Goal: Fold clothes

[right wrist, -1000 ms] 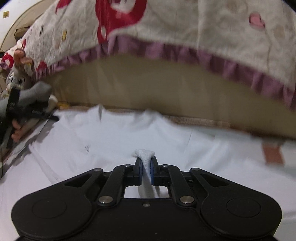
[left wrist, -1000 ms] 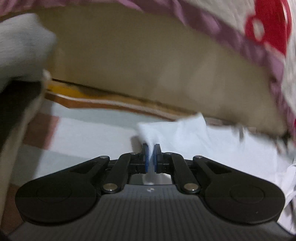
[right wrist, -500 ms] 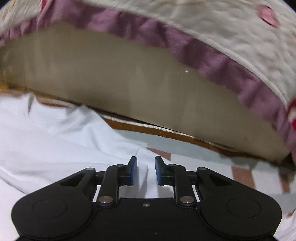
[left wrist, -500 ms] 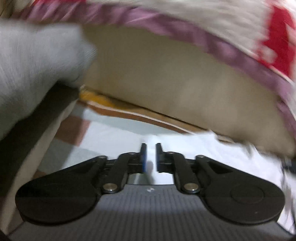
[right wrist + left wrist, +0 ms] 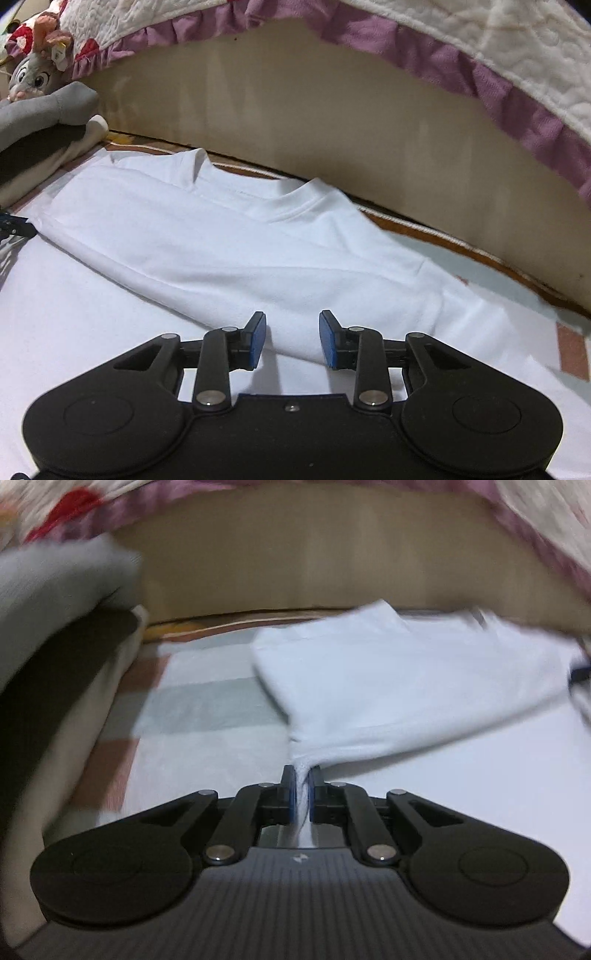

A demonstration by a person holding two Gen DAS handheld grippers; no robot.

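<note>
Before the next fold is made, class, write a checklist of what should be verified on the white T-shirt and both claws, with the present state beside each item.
1. Left claw has a firm pinch on the white T-shirt: ok, cloth is clamped between its pads.
2. Right claw free of cloth: ok, its jaws are opening with nothing pinched, the shirt lying beneath them.
3. Collar visible and lying flat: ok.
4. Shirt smooth enough to fold: not ok, creases run across it.
5. Plush toy clear of the shirt: ok, it sits off to the side.
6. Bottom hem lies straight: cannot tell, out of view.
</note>
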